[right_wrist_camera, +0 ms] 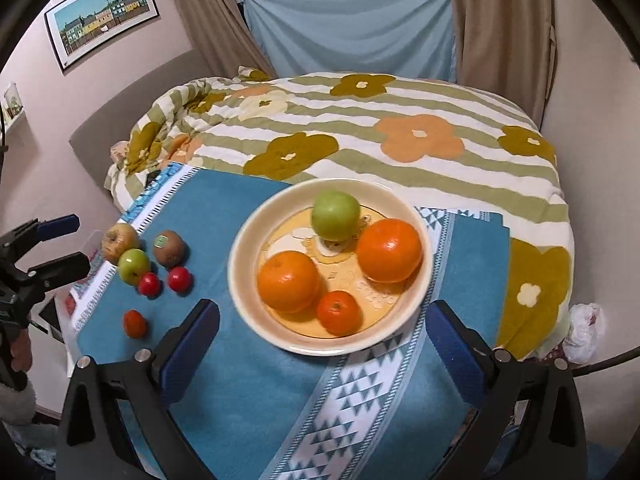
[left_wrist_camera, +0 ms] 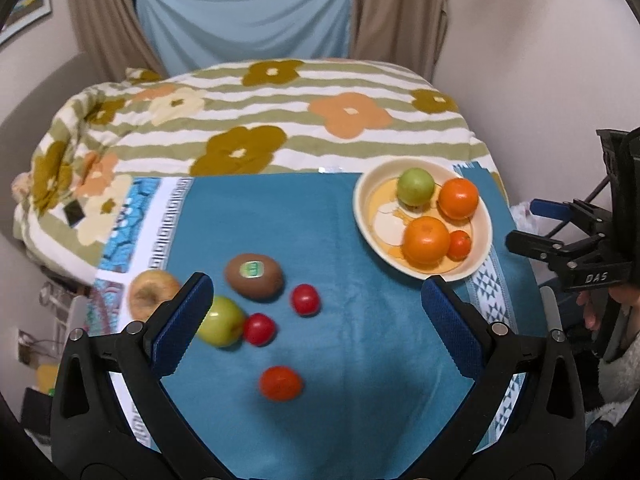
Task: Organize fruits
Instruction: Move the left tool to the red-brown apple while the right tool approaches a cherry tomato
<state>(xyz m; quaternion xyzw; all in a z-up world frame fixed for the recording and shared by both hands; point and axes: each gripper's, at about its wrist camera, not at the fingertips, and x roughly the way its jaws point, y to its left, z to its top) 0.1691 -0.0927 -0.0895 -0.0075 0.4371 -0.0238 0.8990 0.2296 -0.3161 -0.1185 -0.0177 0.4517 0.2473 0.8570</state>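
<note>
A cream bowl [right_wrist_camera: 248, 240] [left_wrist_camera: 362, 208] holds a green apple [right_wrist_camera: 335, 216], two oranges [right_wrist_camera: 288, 281] [right_wrist_camera: 389, 250] and a small mandarin [right_wrist_camera: 339, 313]. On the blue cloth [left_wrist_camera: 340, 232] lie a kiwi [left_wrist_camera: 254, 282], a green apple [left_wrist_camera: 222, 322], a yellowish apple [left_wrist_camera: 150, 294], two red tomatoes [left_wrist_camera: 305, 299] [left_wrist_camera: 259, 329] and a small mandarin [left_wrist_camera: 280, 383]. My left gripper [left_wrist_camera: 316, 300] is open and empty above the loose fruits. My right gripper [right_wrist_camera: 324, 322] is open and empty, just in front of the bowl.
The cloth lies on a bed with a flowered striped blanket [right_wrist_camera: 400, 152]. Curtains and a blue sheet [right_wrist_camera: 352, 28] hang behind. The right gripper shows at the right edge of the left wrist view [left_wrist_camera: 536, 226]; the left one shows at the left edge of the right wrist view [right_wrist_camera: 68, 242].
</note>
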